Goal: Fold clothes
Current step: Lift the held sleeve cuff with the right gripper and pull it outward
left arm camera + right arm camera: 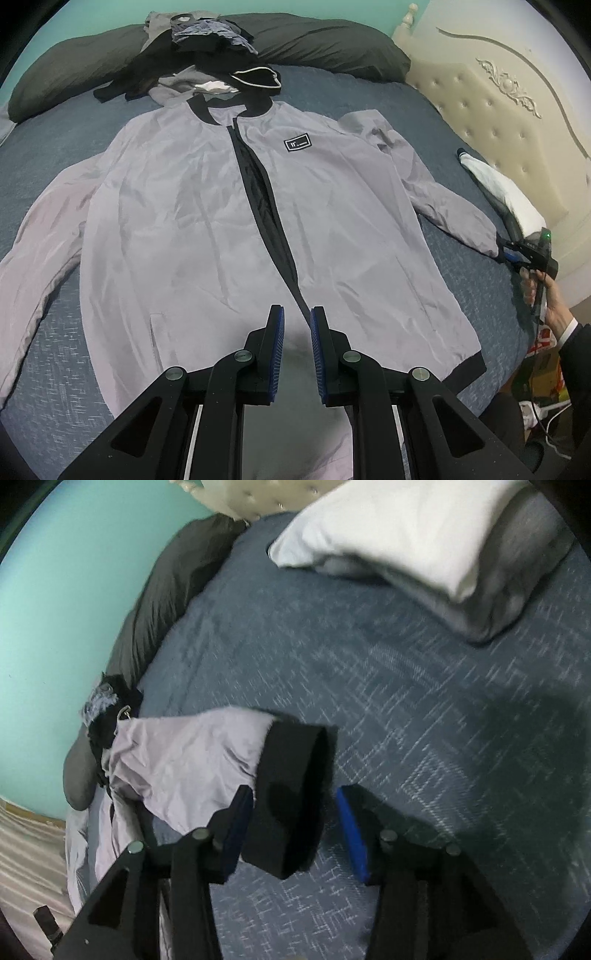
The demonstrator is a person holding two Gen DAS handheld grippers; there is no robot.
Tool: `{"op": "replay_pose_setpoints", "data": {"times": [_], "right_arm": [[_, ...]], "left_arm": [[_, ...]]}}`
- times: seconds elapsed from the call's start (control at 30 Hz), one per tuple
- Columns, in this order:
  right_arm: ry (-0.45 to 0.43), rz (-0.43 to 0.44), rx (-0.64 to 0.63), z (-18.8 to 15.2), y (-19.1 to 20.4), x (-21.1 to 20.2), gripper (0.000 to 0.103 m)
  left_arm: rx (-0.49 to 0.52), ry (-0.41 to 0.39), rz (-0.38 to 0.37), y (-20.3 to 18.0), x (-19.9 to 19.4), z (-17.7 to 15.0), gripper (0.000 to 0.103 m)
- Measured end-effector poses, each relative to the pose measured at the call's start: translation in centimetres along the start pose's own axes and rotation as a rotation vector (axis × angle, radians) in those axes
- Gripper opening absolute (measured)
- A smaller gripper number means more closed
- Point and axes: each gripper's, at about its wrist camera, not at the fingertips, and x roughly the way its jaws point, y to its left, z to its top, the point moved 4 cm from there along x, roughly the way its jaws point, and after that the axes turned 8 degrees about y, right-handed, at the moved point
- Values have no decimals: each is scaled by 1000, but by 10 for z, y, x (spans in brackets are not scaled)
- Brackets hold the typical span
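The grey jacket [229, 221] lies flat, front up, on the bed [443, 122]; thin, slippery, limp. The left gripper [297, 325] hovers spread near the hem. The right gripper [293, 805], spread, straddles the black cuff [291, 794], a firmer hold.

Bed [461, 266] covered in a blue-grey woven spread with pale flecks, seen from its foot edge. Along the far edge, against the teal wall, lie long dark grey pillows [332, 40]. A heap of dark and grey clothes [199, 48] rests partly on these pillows and partly on the spread. A light grey zip jacket [192, 221] with black collar, hem and cuffs lies face up across the middle of the bed, sleeves spread toward both side edges, its collar touching the heap. Near the cream tufted headboard [491, 122] at the right edge sits a white pillow [402, 531] on top of a grey one [517, 572].
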Motion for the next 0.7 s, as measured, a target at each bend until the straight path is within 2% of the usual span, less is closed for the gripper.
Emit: {"op": "replay_pose_setpoints", "data": {"times": [0.1, 0.17, 0.2, 0.23, 0.33, 0.43, 0.7], "right_arm": [[23, 10, 1, -1, -1, 9, 48], [27, -11, -25, 0, 3, 14, 43], [28, -27, -33, 0, 4, 16, 33], [30, -42, -41, 0, 5, 18, 20], [15, -52, -57, 2, 9, 16, 10], [-16, -60, -92, 8, 17, 5, 8], [-142, -107, -77, 53, 12, -68, 8]], "left_arm": [[4, 6, 4, -1, 2, 0, 16], [4, 6, 8, -1, 2, 1, 16], [4, 7, 9, -1, 3, 1, 16], [4, 8, 10, -1, 3, 1, 16], [6, 10, 12, -2, 4, 1, 16], [6, 13, 14, -3, 5, 2, 16], [18, 8, 3, -10, 4, 3, 16]]}}
